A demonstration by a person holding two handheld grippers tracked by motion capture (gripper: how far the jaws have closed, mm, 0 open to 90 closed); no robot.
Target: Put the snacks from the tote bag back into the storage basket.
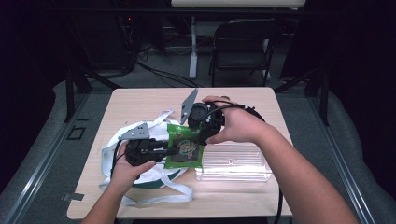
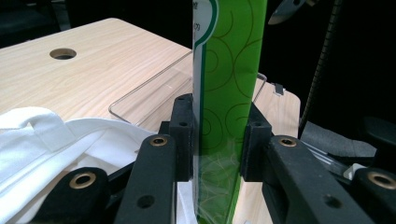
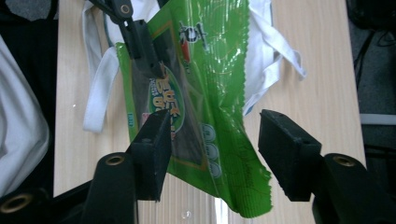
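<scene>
The left tool (image 2: pixel 217 140) clamps the green snack packet (image 1: pixel 186 148), which lies between the right tool's (image 3: pixel 212 147) open jaws.

Glossy green plastic snack packet (image 1: pixel 185 149) with swirl print, dark window panel and round yellow-red logo, sealed, crinkled. Held off the light wooden table, over a white cloth tote bag with green trim (image 1: pixel 140 163) lying flat, straps sprawled. Packet's zigzag-cut end (image 3: pixel 254 205) hangs free.
</scene>
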